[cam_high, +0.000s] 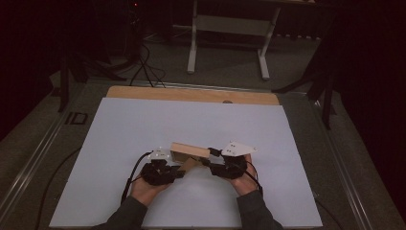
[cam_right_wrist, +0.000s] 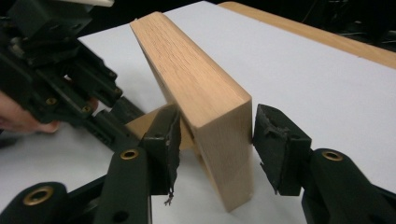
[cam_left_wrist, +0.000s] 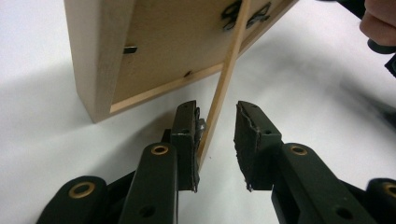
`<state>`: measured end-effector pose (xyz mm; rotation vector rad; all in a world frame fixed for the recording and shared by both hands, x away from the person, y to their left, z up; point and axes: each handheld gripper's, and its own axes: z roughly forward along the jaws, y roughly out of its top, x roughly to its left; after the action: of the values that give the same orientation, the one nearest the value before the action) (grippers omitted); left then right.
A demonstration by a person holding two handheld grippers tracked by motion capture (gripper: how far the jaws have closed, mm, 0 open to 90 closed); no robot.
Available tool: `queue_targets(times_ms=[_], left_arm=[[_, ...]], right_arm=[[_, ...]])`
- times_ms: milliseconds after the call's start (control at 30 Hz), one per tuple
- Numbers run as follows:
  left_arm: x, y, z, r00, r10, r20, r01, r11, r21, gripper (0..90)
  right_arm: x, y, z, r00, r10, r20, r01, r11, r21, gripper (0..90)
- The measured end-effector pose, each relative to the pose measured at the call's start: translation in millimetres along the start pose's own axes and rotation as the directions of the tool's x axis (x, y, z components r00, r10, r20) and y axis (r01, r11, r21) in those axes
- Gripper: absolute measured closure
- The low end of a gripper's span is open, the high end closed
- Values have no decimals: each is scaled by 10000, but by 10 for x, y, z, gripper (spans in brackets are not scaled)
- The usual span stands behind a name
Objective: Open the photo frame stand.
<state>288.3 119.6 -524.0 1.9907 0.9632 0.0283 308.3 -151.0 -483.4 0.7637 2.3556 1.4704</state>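
1. High view: a person is sitting at the bench (cam_high: 119, 129), which is covered by a white sheet, and is working a wooden picture frame (cam_high: 190, 152) near its front middle. The frame is standing tilted on its edge, with its fold-out stand (cam_high: 190, 164) angling down toward the person. The left gripper (cam_high: 178, 172) is reaching in at the stand from the left, and the right gripper (cam_high: 213, 158) is meeting the frame's right end. Both hands are resting low on the sheet.

2. Left gripper view: the frame's back (cam_left_wrist: 177, 37) is facing the camera, with small metal clips on the backing board. The thin stand (cam_left_wrist: 224, 84) is running down between the fingers (cam_left_wrist: 184, 140). It is lying against the left finger's pad, while the right finger is standing clear of it, so the grip is looking released rather than clenched.

3. Right gripper view: the frame's thick wooden edge (cam_right_wrist: 205, 102) is sitting between the fingers (cam_right_wrist: 275, 140). The right pad seems to be touching the wood and the left pad is lying close by it; whether they are pressing or only bracketing it I cannot tell. The left gripper (cam_right_wrist: 70, 79) is showing behind, at the stand.

4. Progress, as a judgement: the stand is already swung out and the frame is already up on the bench, propped. What seems left is letting go fully with both grippers and checking that the frame is standing by itself.
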Motion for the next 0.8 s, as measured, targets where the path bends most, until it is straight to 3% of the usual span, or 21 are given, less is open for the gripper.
queue_targets(times_ms=[333, 800], left_arm=[[5, -44, -25, 9996, -256, 101, 256, 9997, -12, 693], [-5, -88, -64, 9996, -260, -54, 260, 9997, -31, 671]], right_arm=[[72, -54, -33, 9987, -236, -461, 253, 9990, 366, 480], [86, -59, -38, 9975, -379, -604, 412, 9977, 532, 465]])
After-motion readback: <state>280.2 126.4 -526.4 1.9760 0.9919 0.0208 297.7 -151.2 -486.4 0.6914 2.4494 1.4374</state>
